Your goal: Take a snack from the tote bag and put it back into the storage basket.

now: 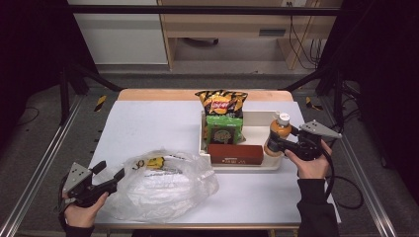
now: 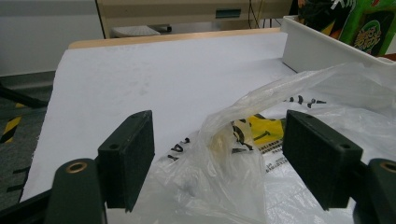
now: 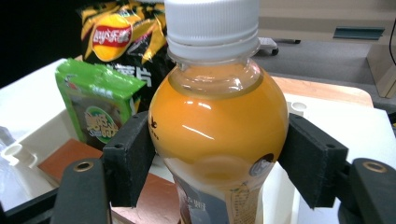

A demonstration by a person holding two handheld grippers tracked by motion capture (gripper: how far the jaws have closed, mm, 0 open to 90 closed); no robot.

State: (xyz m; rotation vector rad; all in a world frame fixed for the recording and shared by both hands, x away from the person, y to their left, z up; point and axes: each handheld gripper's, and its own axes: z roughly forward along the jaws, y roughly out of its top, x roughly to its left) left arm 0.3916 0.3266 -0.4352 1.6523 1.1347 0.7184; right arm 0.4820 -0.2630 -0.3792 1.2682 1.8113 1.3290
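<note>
The right gripper (image 1: pixel 279 141) was clamped on the juice bottle (image 1: pixel 278 134), which stood upright at the right end of the white tray (image 1: pixel 257 120), beside the red box (image 1: pixel 235 154). The left gripper (image 1: pixel 111 171) was spread wide at the plastic bag's (image 1: pixel 163 185) left edge, holding nothing.

One white tray (image 1: pixel 291 117) holds four things — two snack bags (image 1: pixel 223 102) (image 1: pixel 225 129), one brown box (image 1: pixel 235 154), one orange juice bottle (image 1: pixel 278 133) — beside one plastic bag (image 1: pixel 163 183).

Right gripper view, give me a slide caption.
Right gripper closed on an orange drink bottle, snack bags behind.
</note>
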